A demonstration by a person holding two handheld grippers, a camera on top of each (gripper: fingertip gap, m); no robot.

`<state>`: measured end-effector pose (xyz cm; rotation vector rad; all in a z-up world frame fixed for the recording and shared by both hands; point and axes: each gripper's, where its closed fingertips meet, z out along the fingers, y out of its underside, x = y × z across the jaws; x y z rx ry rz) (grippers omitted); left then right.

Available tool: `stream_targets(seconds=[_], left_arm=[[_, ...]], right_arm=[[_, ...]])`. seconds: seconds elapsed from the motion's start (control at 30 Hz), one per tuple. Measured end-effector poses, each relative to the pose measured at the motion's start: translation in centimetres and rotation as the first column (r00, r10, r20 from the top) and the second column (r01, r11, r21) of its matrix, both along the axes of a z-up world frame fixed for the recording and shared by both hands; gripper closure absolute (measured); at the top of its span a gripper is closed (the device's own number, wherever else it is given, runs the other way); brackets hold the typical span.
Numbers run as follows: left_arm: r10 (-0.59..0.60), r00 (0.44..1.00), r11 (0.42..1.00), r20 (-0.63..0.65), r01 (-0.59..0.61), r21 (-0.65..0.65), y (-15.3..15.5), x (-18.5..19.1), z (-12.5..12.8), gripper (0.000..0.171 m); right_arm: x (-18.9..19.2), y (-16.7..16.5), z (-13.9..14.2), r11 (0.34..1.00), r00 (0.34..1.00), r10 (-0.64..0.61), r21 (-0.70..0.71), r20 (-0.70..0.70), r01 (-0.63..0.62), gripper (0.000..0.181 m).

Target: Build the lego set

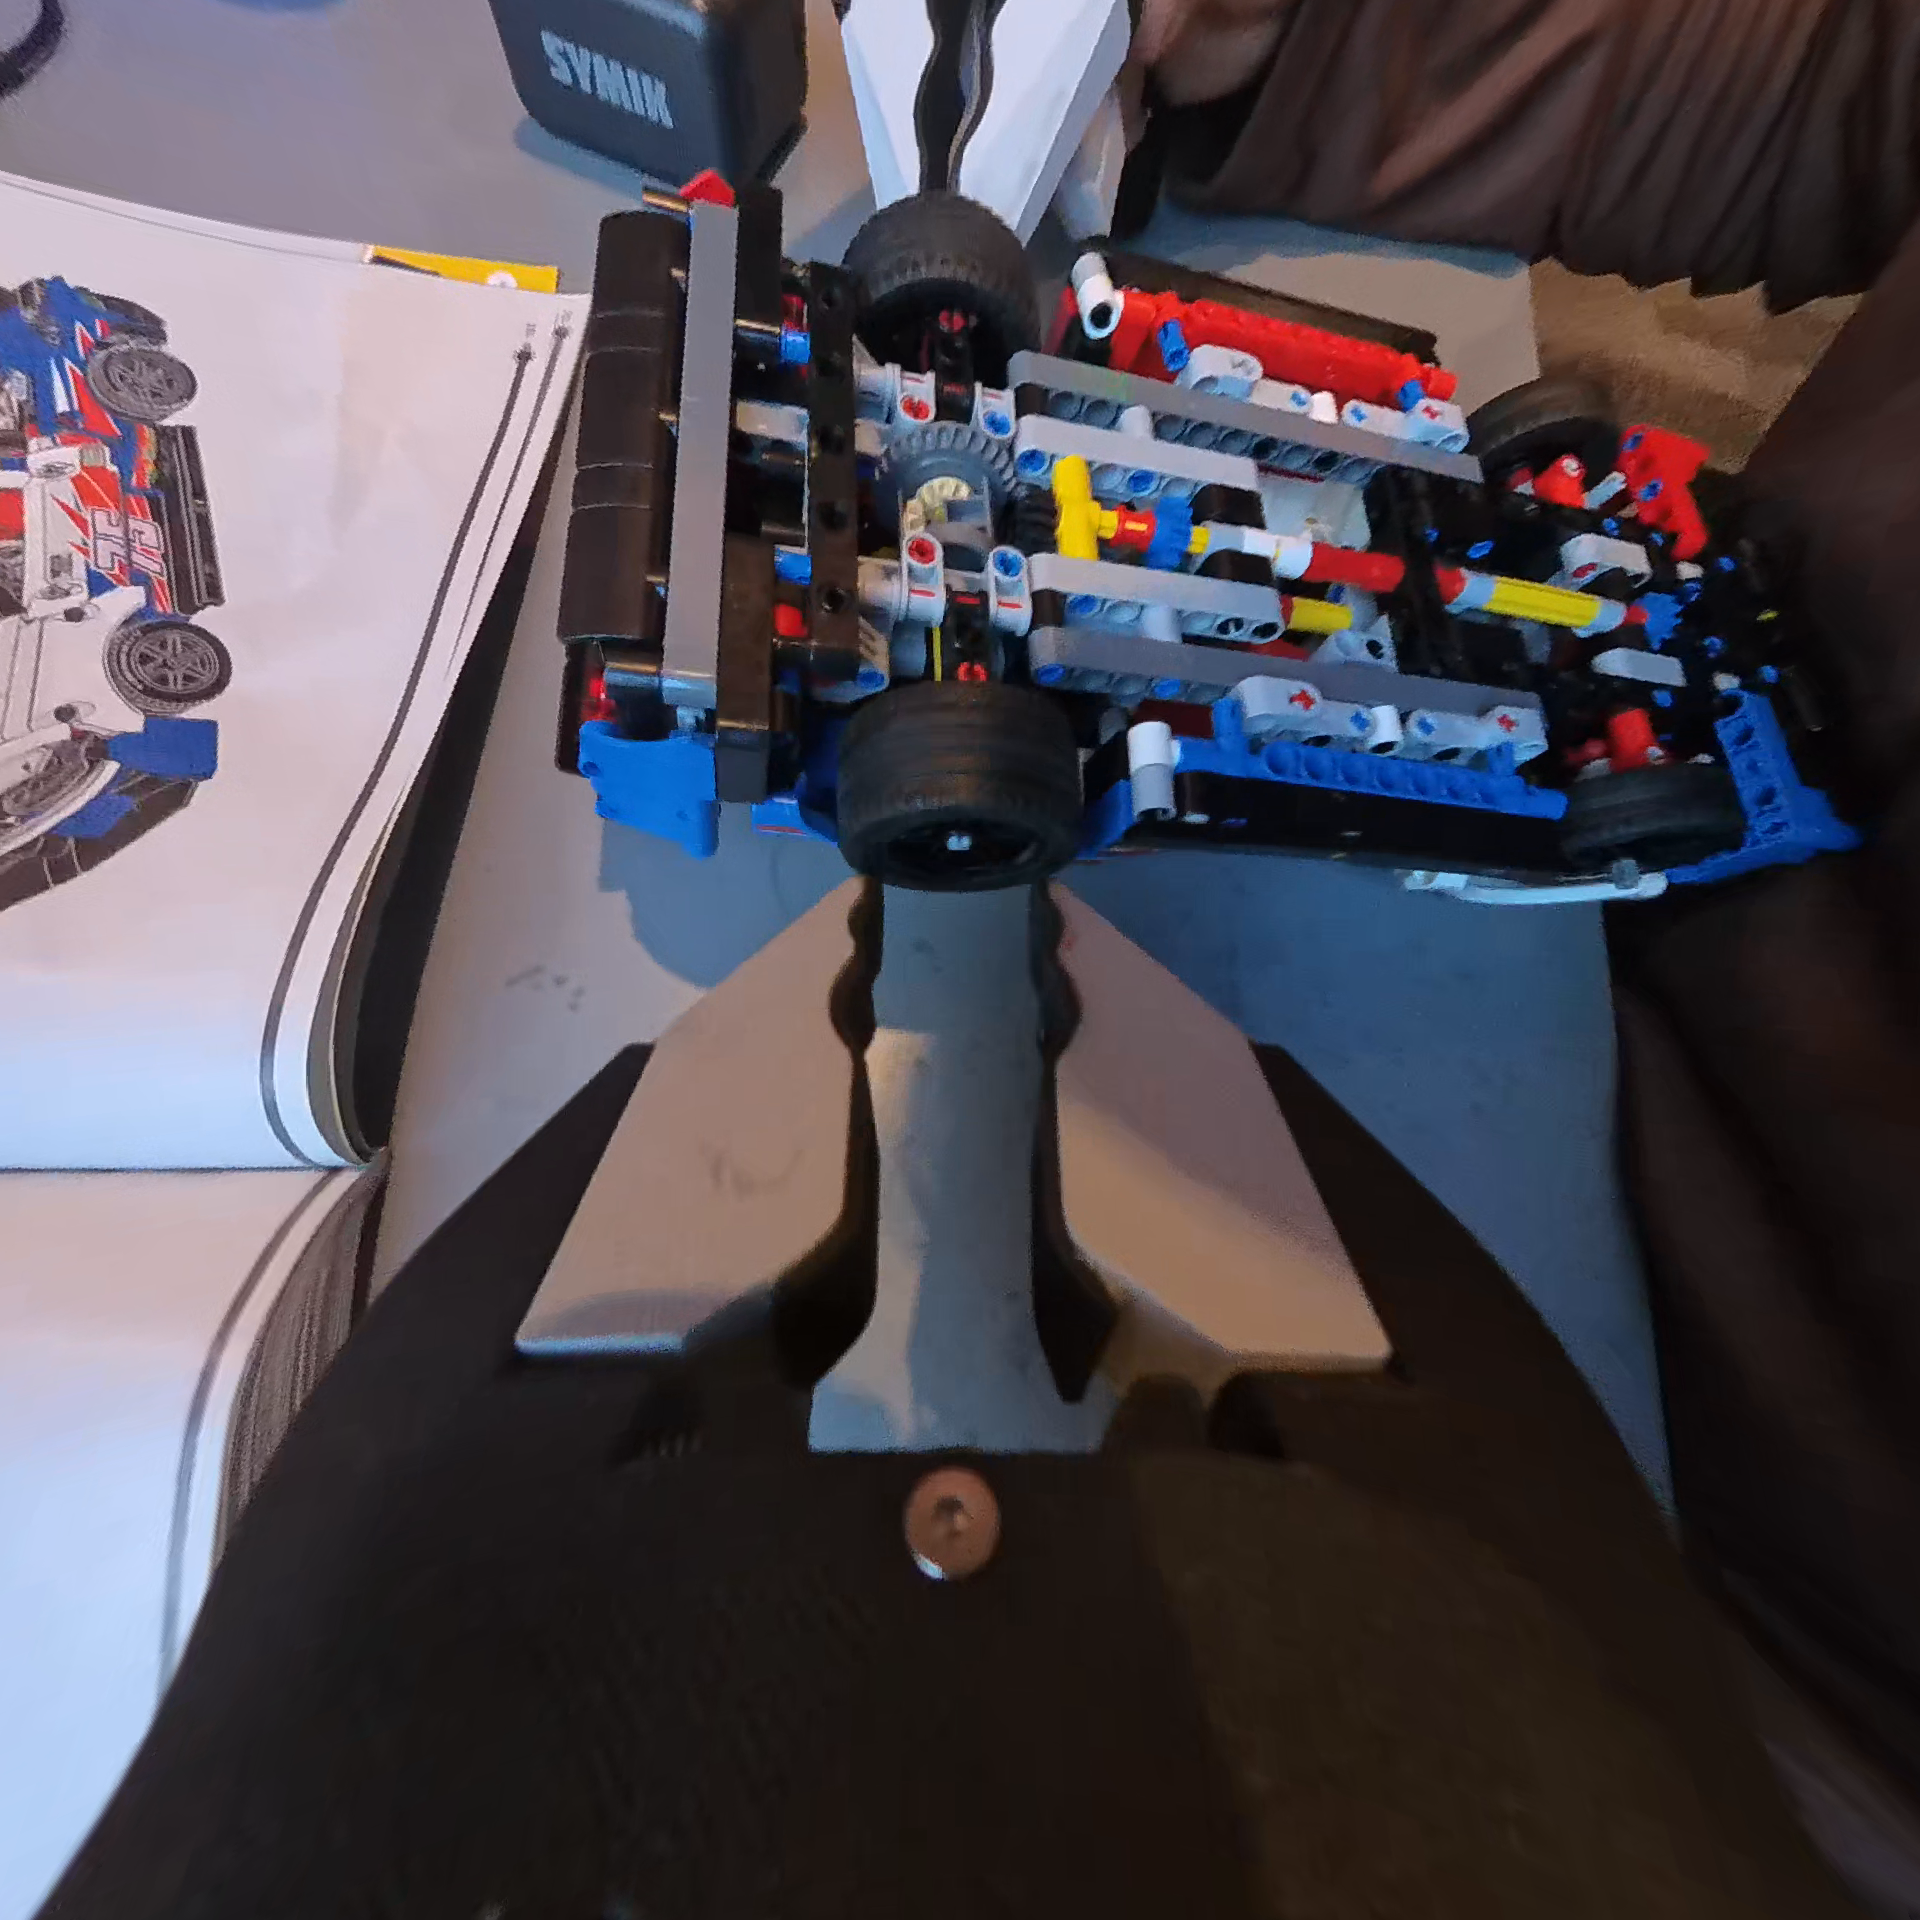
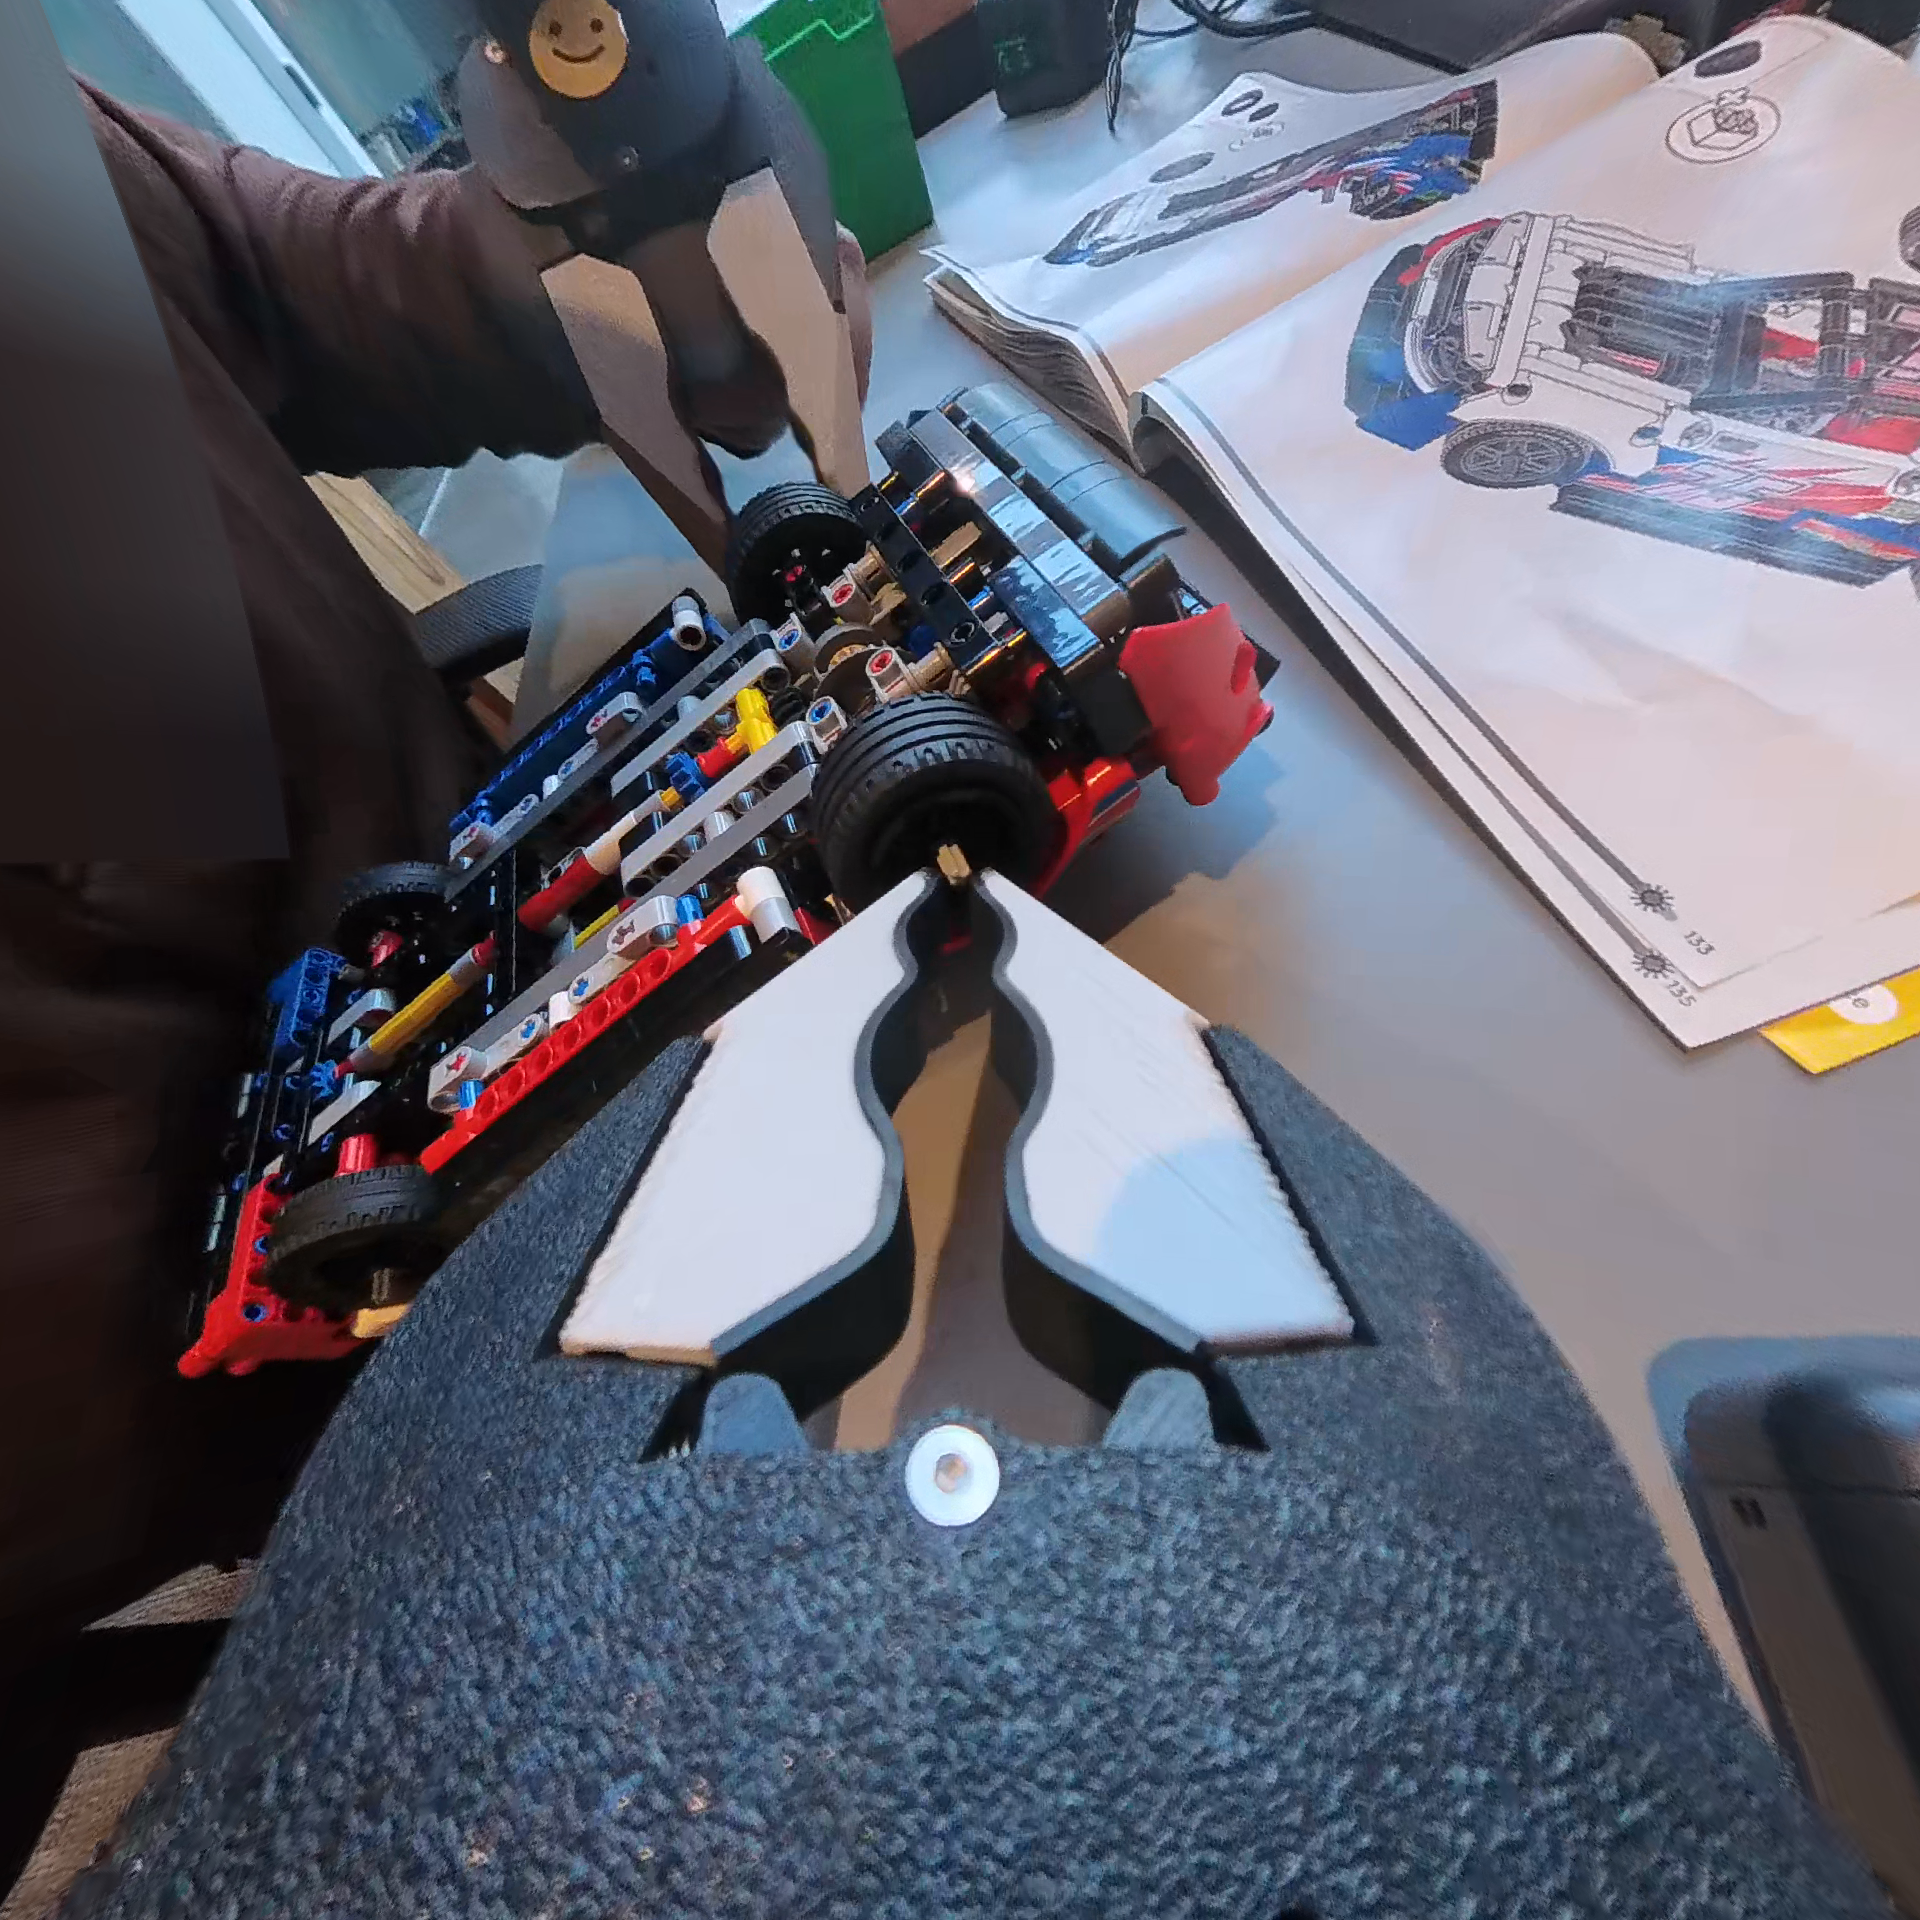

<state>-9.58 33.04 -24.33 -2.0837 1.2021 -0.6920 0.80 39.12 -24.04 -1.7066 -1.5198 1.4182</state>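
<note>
The lego car (image 1: 1143, 540) lies upside down on the grey table (image 1: 1299, 1039), underside beams and axles showing; it also shows in the right wrist view (image 2: 675, 831). My left gripper (image 1: 956, 894) is open, its tips against the outer face of the near black wheel (image 1: 956, 790). In the right wrist view it (image 2: 779, 488) reaches the far wheel (image 2: 795, 551). My right gripper (image 2: 951, 894) is closed to a narrow gap on a small tan axle end (image 2: 948, 862) sticking out of the opposite wheel (image 2: 930, 795). In the left wrist view it (image 1: 956, 177) touches the far wheel (image 1: 940, 275).
The open instruction booklet (image 1: 208, 623) lies beside the car's rear; it also shows in the right wrist view (image 2: 1558, 520). A black case (image 1: 644, 83) stands behind, a green box (image 2: 852, 114) farther off. A person's brown sleeve (image 2: 312, 312) is near the car's front. Left tips to right tips: about 12 cm. The black case (image 1: 644, 83) is closer to my right gripper, around 15 cm from its tips; the left tips are 25 cm off.
</note>
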Motion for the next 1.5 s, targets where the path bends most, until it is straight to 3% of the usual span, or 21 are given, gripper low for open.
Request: stream_targets(seconds=[0.33,0.37,0.47,0.53,0.7,0.77,0.87,0.93,1.03,1.13,1.27,1.37,1.5], left_arm=[[-0.022,0.993,0.997,-0.113,0.013,-0.08,-0.1,0.8,-0.5,0.152],[-0.024,0.987,0.996,-0.159,0.011,-0.084,-0.1,0.6,-0.5,0.162],[-0.041,0.978,0.994,-0.205,0.02,-0.104,0.1,0.5,-0.6,0.164],[-0.03,0.98,0.993,-0.195,0.008,-0.114,0.3,0.3,-0.9,0.163],[0.06,0.991,0.995,-0.117,-0.07,-0.078,0.1,-1.4,-0.2,0.144],[0.12,0.992,0.987,-0.036,-0.123,-0.1,-0.1,-2.3,0.2,0.138],[0.198,0.971,0.959,0.138,-0.163,-0.231,-0.9,-2.9,0.3,0.134],[0.246,0.95,0.93,0.191,-0.175,-0.323,-1.7,-3.7,-0.3,0.123],[0.281,0.927,0.934,0.247,-0.205,-0.292,-2.9,-4.9,-0.4,0.124],[0.329,0.903,0.928,0.274,-0.257,-0.269,-2.5,-5.5,0.4,0.096],[0.233,0.933,0.966,0.273,-0.189,-0.179,1.4,-3.5,3.1,0.085],[0.153,0.963,0.983,0.223,-0.124,-0.137,5.5,-1.4,5.1,0.09],[0.033,0.991,0.972,0.133,-0.001,-0.233,8.5,1.4,5.2,0.092]], right_arm=[[-0.2,-0.5,-0.1,1.0,1.0,0.013,-0.003,0.002,-0.013,0.181],[-0.3,-0.5,-0.2,1.0,1.0,0.012,0.01,0.006,-0.012,0.181],[-0.3,-0.3,-0.3,0.999,1.0,0.01,0.049,0.03,-0.011,0.181],[-0.3,-0.1,-0.5,1.0,1.0,0.006,-0.012,0.026,-0.005,0.181],[1.2,1.5,0.3,0.997,0.997,-0.074,-0.006,-0.022,0.073,0.176],[1.8,2.3,1.1,0.989,0.99,-0.135,-0.066,-0.04,0.132,0.163],[2.5,2.3,1.7,0.961,0.982,-0.185,-0.217,-0.031,0.174,0.147],[3.4,2.0,0.9,0.953,0.973,-0.228,-0.199,0.031,0.229,0.144],[5.2,-0.6,0.8,0.933,0.962,-0.259,-0.236,0.091,0.273,0.137],[6.7,-4.3,1.6,0.901,0.952,-0.281,-0.31,0.117,0.304,0.128],[7.8,-8.8,1.6,0.858,0.924,-0.333,-0.345,0.188,0.38,0.112],[8.7,-12.3,2.3,0.818,0.894,-0.401,-0.359,0.202,0.448,0.108],[10.0,-18.0,2.1,0.776,0.848,-0.457,-0.345,0.269,0.528,0.115]])
